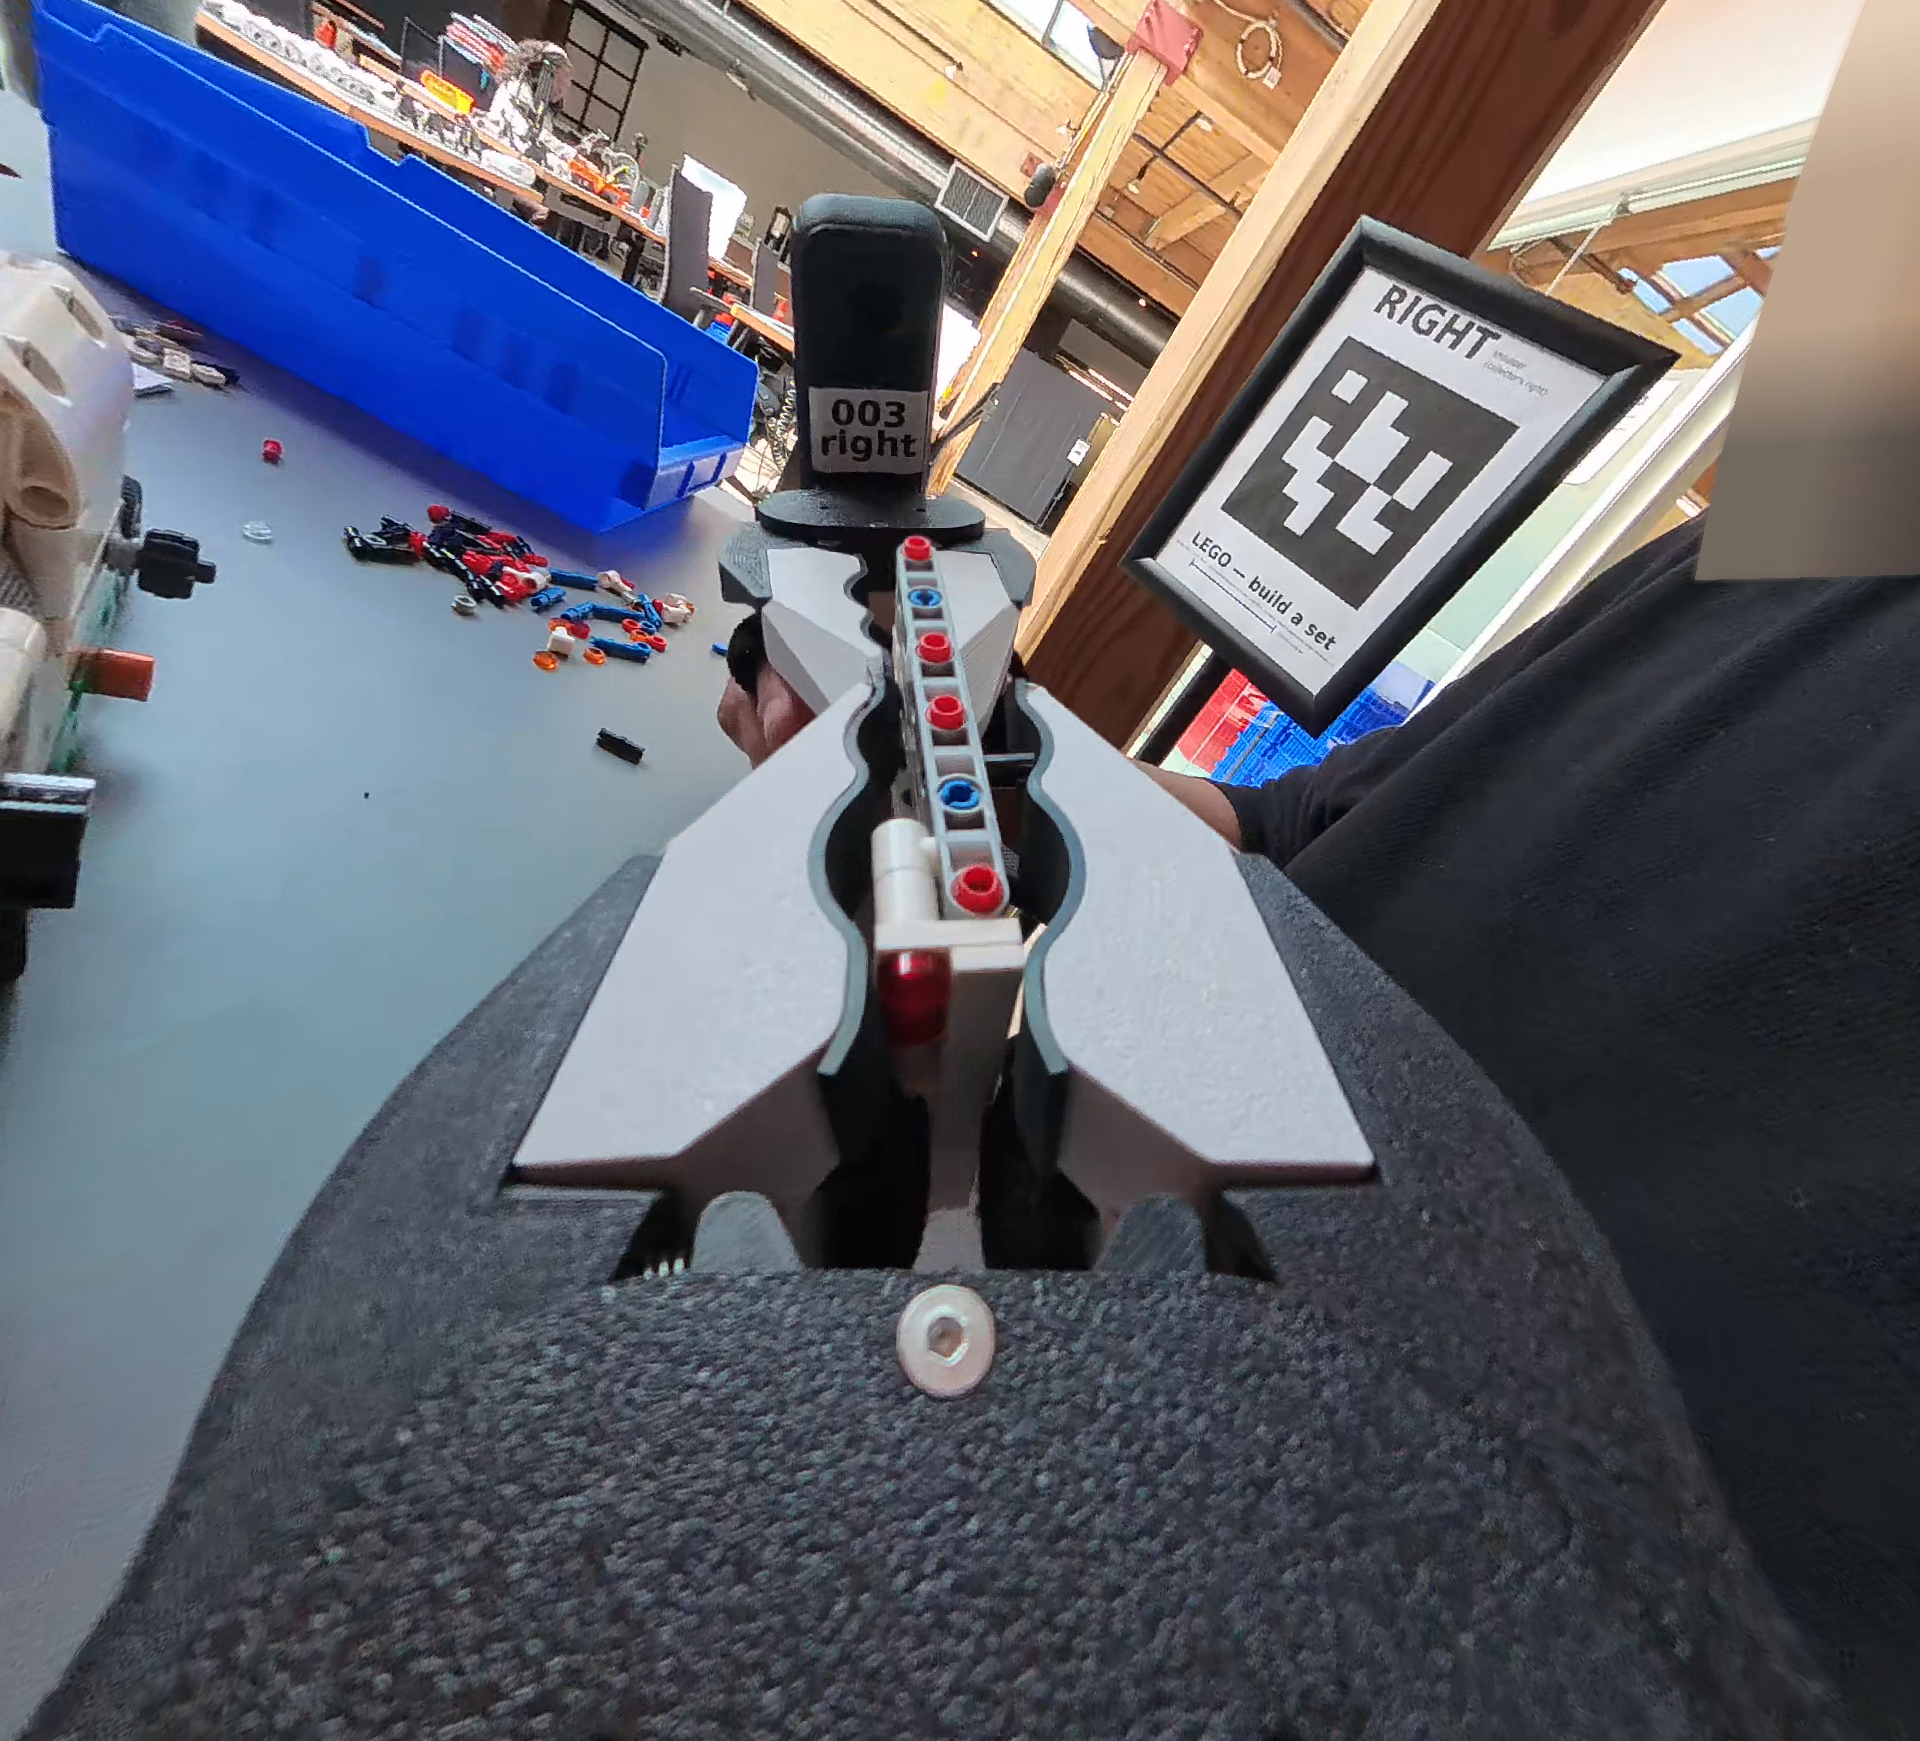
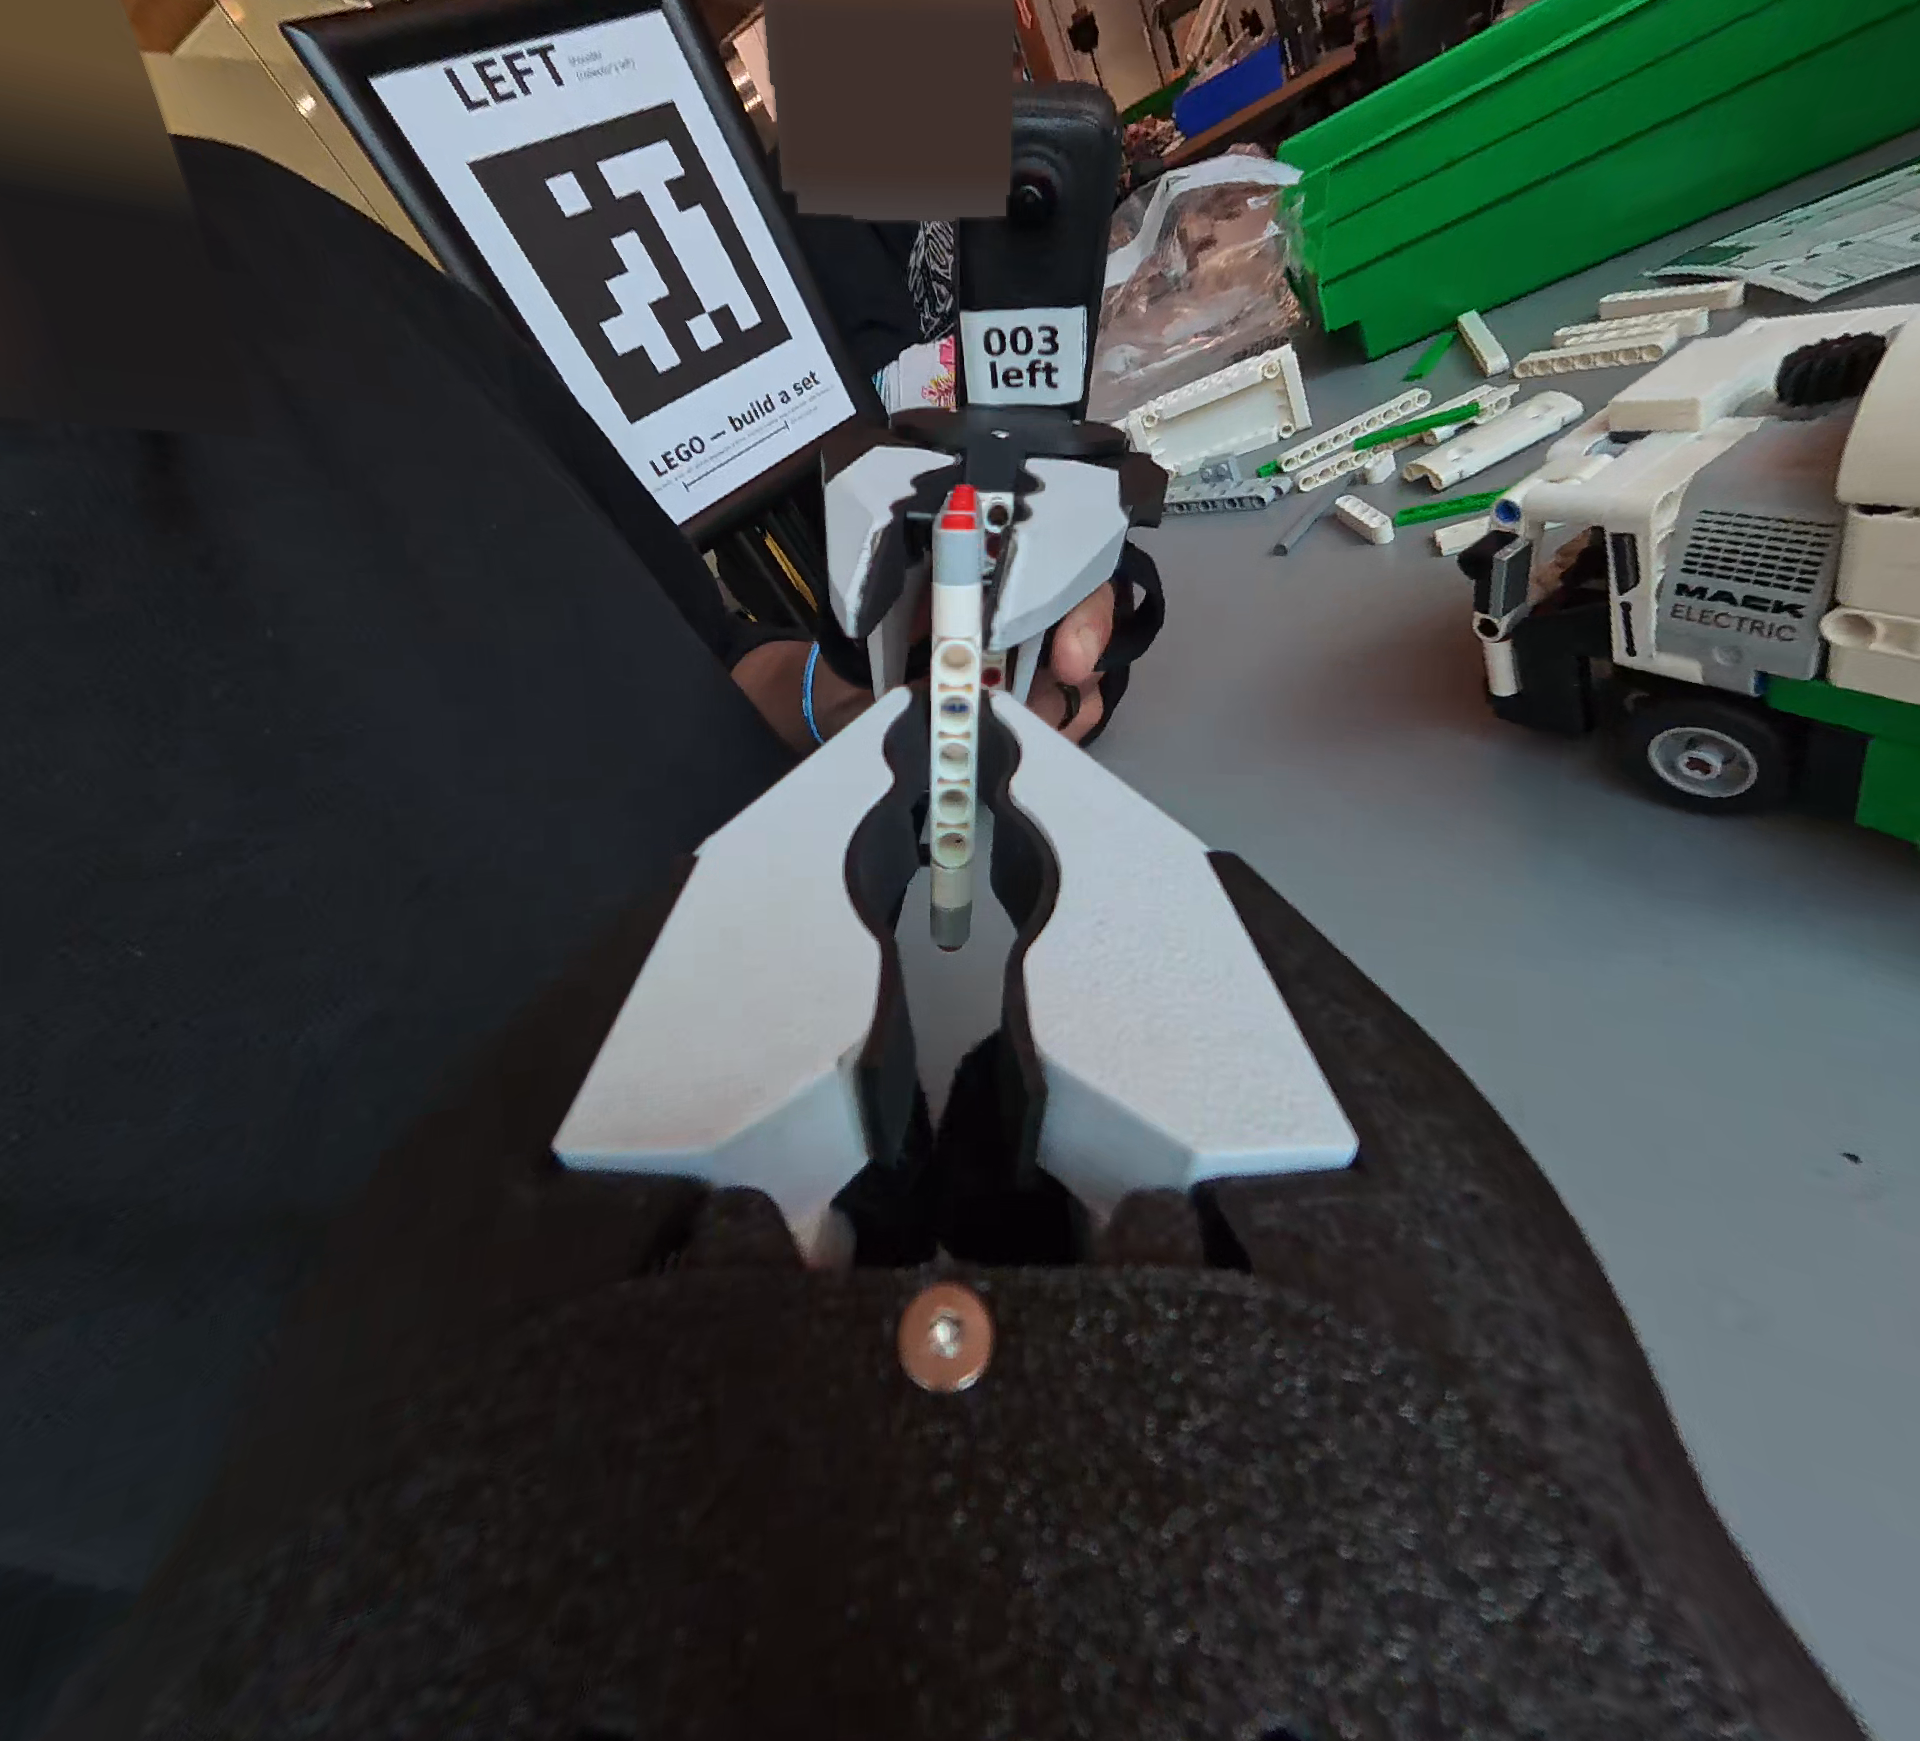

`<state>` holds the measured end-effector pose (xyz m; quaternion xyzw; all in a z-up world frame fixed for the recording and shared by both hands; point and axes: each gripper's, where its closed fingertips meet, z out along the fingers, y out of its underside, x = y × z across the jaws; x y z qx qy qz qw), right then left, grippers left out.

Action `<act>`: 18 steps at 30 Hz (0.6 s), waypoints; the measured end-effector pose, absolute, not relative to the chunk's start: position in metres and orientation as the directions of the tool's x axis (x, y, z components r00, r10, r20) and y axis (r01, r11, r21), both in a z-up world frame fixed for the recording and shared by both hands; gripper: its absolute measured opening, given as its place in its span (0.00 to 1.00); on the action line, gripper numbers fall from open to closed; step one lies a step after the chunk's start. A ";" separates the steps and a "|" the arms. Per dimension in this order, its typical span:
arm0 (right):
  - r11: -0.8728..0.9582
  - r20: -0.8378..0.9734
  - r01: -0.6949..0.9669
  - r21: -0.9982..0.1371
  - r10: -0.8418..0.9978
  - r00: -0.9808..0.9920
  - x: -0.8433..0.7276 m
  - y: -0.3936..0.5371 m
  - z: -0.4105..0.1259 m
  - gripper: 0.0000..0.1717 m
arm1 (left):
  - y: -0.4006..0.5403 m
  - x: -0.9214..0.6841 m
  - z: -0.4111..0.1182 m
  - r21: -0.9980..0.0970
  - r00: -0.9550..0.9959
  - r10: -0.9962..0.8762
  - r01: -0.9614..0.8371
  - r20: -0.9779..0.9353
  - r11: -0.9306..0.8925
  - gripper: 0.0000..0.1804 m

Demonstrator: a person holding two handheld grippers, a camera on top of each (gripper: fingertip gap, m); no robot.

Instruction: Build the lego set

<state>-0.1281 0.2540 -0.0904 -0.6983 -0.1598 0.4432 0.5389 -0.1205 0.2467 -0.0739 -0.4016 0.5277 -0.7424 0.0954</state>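
Grippers: left gripper and right gripper have pale grey fingers with wavy black pads on grainy black bodies.
Screw: silver, at 6 o'clock.
Clothing: black sleeve.

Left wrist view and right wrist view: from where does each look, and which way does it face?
Left wrist view: sits on the left gripper, looks along its fingers over the grey table at the right gripper, a blue bin and loose small parts; a dark sleeve shows right.
Right wrist view: sits on the right gripper, looks toward the left gripper, a toy truck and a green bin; a dark sleeve shows left.
Shared: the two grippers face each other, both on one brick assembly.
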 end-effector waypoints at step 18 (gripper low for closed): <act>-0.277 -0.345 -0.240 -0.930 0.437 0.831 -0.075 0.238 -0.082 0.23 | 0.272 -0.116 -0.059 -0.909 -0.610 -0.683 -0.174 0.402 -0.380 0.09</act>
